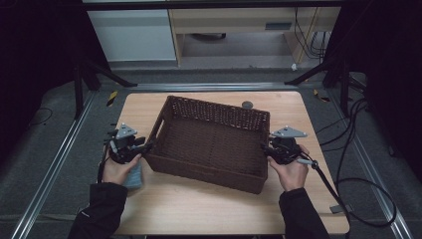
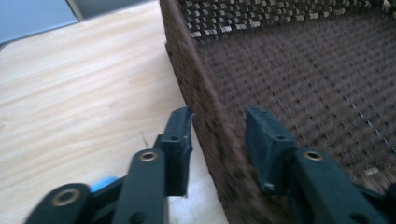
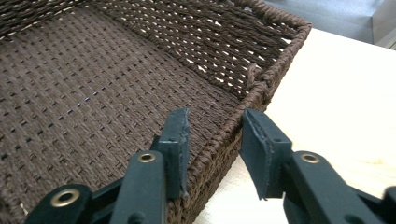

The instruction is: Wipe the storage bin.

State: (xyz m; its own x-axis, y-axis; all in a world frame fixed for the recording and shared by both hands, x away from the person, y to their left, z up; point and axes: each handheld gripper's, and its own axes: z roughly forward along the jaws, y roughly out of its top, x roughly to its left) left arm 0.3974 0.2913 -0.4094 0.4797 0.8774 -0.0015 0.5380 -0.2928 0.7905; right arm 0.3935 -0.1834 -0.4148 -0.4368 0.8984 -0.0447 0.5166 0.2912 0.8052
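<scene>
A dark brown woven wicker basket (image 1: pixel 211 142), rectangular and shallow, sits skewed in the middle of the light wooden desk (image 1: pixel 199 209). The left tool (image 1: pixel 142 149) straddles the basket's left wall: in the left gripper view one pad (image 2: pixel 180 142) is just outside the rim and the other inside, with gaps on both sides, so the jaws are partly open and clamp nothing. The right tool (image 1: pixel 266 148) straddles the right wall likewise, its pads (image 3: pixel 175 140) apart from the weave. A small grey round object (image 1: pixel 247 105) lies beyond the basket's far rim.
</scene>
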